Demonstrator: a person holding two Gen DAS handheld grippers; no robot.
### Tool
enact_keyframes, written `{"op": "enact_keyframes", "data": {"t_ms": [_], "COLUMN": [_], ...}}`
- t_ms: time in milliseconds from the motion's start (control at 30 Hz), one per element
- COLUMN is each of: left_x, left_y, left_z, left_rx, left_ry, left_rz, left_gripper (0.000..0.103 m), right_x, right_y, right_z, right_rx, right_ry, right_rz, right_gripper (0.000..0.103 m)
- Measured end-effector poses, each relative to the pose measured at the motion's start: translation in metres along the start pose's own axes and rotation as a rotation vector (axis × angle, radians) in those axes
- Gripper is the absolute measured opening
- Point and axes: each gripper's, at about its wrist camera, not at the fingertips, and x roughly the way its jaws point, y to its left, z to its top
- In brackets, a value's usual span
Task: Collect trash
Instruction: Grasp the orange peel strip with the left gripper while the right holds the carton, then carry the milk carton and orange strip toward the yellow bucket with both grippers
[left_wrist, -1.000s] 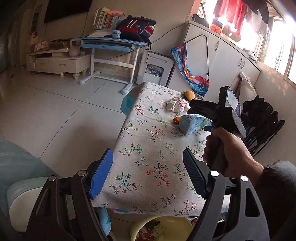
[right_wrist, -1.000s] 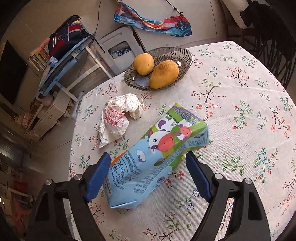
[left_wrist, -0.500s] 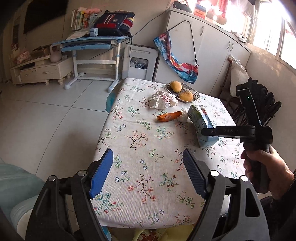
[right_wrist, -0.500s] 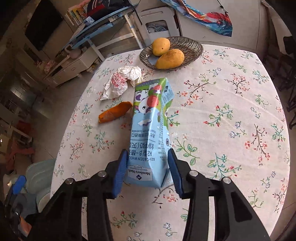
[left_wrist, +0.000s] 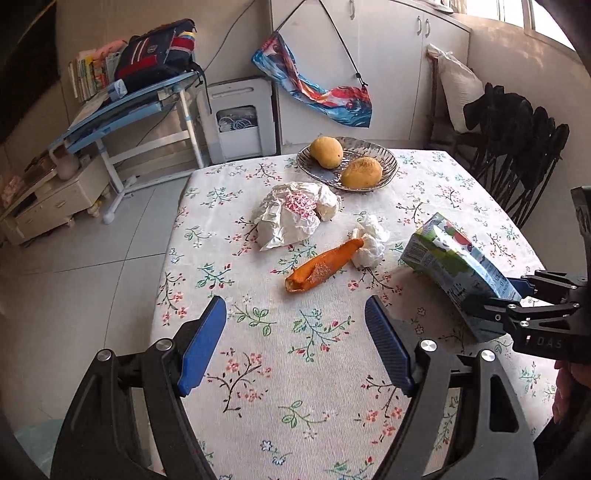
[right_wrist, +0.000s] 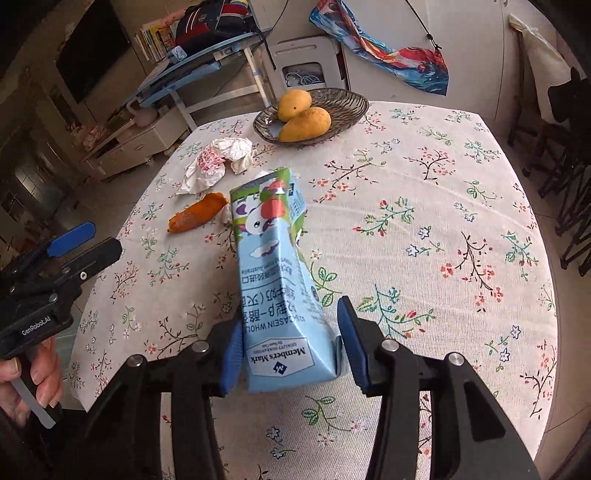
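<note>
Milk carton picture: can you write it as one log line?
right gripper: shut on carton, lifted | left gripper: open, empty | peel, wrapper: on table

Blue milk carton (right_wrist: 275, 280) tilted above table, wrapper (left_wrist: 295, 218), peel (left_wrist: 321, 267) lying.

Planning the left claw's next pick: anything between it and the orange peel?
Nothing visible. The left claw is open over bare tablecloth, and the orange peel lies straight ahead. A tissue touches the peel's far end. The carton, in the right claw, is off to the side.
</note>
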Motion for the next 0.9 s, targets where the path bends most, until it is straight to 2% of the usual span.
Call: {"op": "enact_keyframes", "data": {"t_ms": [233, 467, 533, 600, 633, 667, 733, 900], "left_x": [0.046, 0.073, 0.078, 0.082, 0.082, 0.083, 0.083, 0.073], "left_y": [-0.009, -0.025, -0.028, -0.031, -0.032, -0.032, -0.034, -0.037], "left_z": [0.016, 0.019, 0.020, 0.020, 0.020, 0.021, 0.022, 0.017], "left_rx": [0.057, 0.132, 0.132, 0.132, 0.127, 0.120, 0.109, 0.113], "left_ry": [0.024, 0.060, 0.064, 0.067, 0.062, 0.064, 0.078, 0.084], "left_rz": [0.016, 0.021, 0.020, 0.021, 0.016, 0.006, -0.004, 0.015], "left_gripper": [0.074, 0.060, 0.059, 0.054, 0.048, 0.036, 0.019, 0.017], "right_x": [0.005, 0.006, 0.006, 0.006, 0.006, 0.006, 0.007, 0.006], "right_y": [-0.005, 0.001, 0.001, 0.000, 0.000, 0.000, 0.001, 0.001], "right_z": [0.003, -0.001, -0.001, -0.001, -0.002, -0.002, -0.001, -0.002], "right_rx": [0.006, -0.023, -0.023, -0.021, -0.020, -0.020, -0.021, -0.002], "right_ry": [-0.006, 0.001, 0.002, 0.003, 0.003, 0.002, 0.002, -0.003], "right_rz": [0.007, 0.005, 0.010, 0.012, 0.013, 0.013, 0.014, 0.031], "right_gripper": [0.047, 0.047, 0.047, 0.047, 0.047, 0.047, 0.046, 0.046]}}
